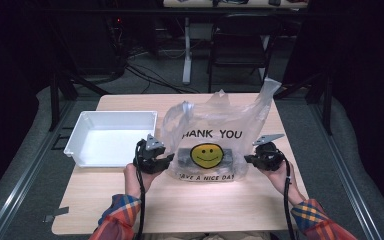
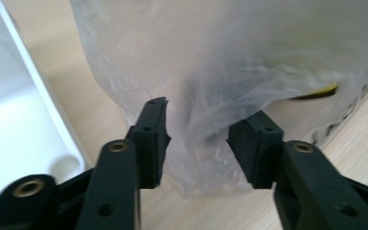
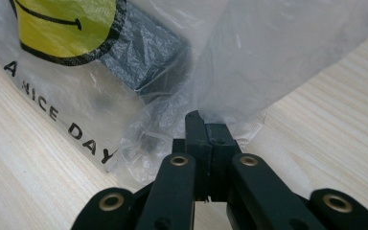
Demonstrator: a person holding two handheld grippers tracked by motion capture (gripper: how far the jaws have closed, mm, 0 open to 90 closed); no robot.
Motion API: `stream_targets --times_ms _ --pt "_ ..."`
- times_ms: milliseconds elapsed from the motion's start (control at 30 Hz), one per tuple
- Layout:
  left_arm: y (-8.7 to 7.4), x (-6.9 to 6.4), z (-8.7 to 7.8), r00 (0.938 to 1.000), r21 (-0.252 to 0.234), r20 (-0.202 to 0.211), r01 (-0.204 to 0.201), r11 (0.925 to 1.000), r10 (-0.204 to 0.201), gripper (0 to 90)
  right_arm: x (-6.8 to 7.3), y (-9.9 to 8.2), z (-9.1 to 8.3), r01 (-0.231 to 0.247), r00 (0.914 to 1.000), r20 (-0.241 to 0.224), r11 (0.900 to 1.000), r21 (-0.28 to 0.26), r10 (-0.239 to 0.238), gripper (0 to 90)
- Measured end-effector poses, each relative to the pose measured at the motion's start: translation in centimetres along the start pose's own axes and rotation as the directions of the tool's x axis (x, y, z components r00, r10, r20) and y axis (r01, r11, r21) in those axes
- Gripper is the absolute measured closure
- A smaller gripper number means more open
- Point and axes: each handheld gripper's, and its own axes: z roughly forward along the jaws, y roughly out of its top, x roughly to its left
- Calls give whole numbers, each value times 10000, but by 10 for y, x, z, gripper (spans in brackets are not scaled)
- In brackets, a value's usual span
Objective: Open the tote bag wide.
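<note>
The pale wooden desk (image 1: 190,205) carries a shallow white plastic bin (image 1: 111,136) at left and, beside it, a thin translucent plastic bag printed with a yellow smiley (image 1: 215,137), a dark block (image 1: 185,156) inside. The right tool (image 3: 205,125) is clamped on the bag's corner film; the left tool (image 2: 197,139) stands apart around a fold. Pulling unevenly could tear the film or tip the block out
</note>
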Motion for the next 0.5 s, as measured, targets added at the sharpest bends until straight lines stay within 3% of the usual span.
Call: stream_targets --times_ms 100,167,200,333,400,433,500 --pt "6 -4 -4 9995 -678 -281 -158 9976 139 590 -1 0 0 18 10000 -9 10000 20 -18 900" --pt "6 -4 0 9992 -739 -403 -87 9972 57 646 -2 0 -1 88 10000 10 9999 84 -88 900" --pt "5 -3 2 9996 -730 -297 -33 9973 11 721 -2 0 -2 76 10000 -1 9999 86 -76 900" --pt "3 1 10 9998 -617 -197 43 9981 -55 842 0 1 -3 63 10000 -47 10000 5 -62 900" --pt "1 3 12 9998 -524 -147 140 9985 -148 881 -1 3 -7 32 10000 -53 10000 -38 -32 790" --pt "1 4 13 9998 -505 -69 204 9985 -208 887 -2 4 -9 -134 9999 -71 9997 -194 132 685" --pt "0 5 14 9996 -439 1 290 9986 -291 893 -4 9 -17 -345 9993 -180 9978 -567 335 578"
